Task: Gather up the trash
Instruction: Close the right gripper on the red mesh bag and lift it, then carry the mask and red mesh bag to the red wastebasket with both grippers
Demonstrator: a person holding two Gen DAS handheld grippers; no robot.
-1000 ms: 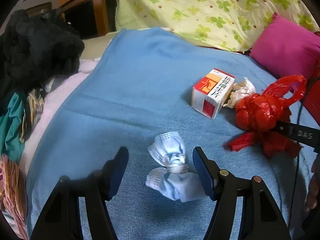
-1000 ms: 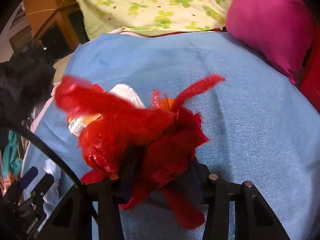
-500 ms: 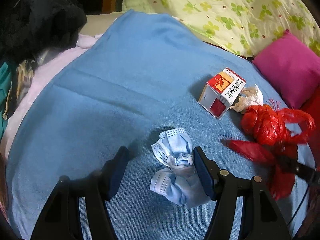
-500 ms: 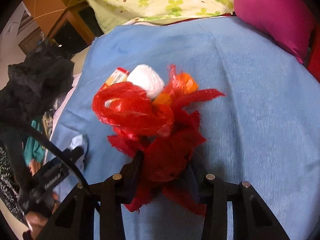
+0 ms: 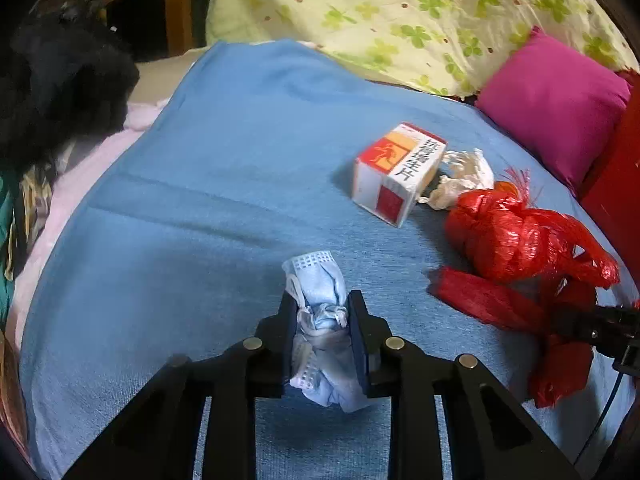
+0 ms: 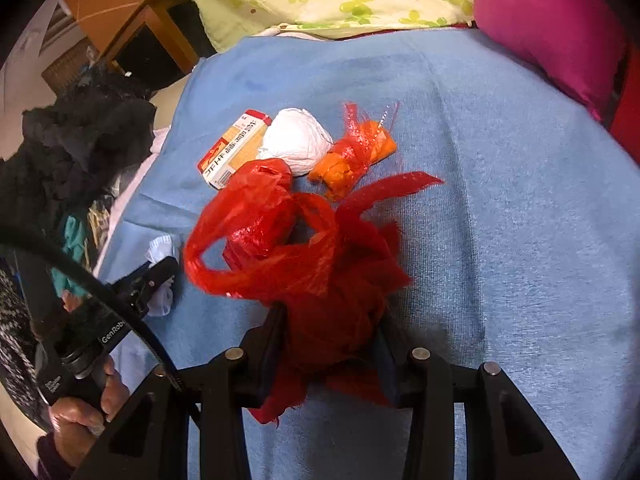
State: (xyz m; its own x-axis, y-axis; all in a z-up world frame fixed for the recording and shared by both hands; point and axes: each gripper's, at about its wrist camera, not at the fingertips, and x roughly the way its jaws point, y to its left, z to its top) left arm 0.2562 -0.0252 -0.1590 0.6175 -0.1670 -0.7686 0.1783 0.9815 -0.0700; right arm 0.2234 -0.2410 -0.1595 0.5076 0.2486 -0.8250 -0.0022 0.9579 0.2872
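While the crumpled blue face mask [image 5: 320,320] lies on the blue bed cover [image 5: 200,200], long axis running straight ahead between my left gripper [image 5: 323,334] fingers, I am closing them on its middle. My right gripper [image 6: 330,344] stays out of it, clenched on the red plastic bag [image 6: 280,240], carton [image 5: 396,172] and wads beyond.

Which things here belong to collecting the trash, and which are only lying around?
Belong to the job:
- crumpled face mask, left claw closing on it
- red plastic bag, in right claw
- medicine box
- white paper wad
- orange wrapper

Just lying about:
- pink cushion
- clover-print quilt
- dark clothes
- blue blanket
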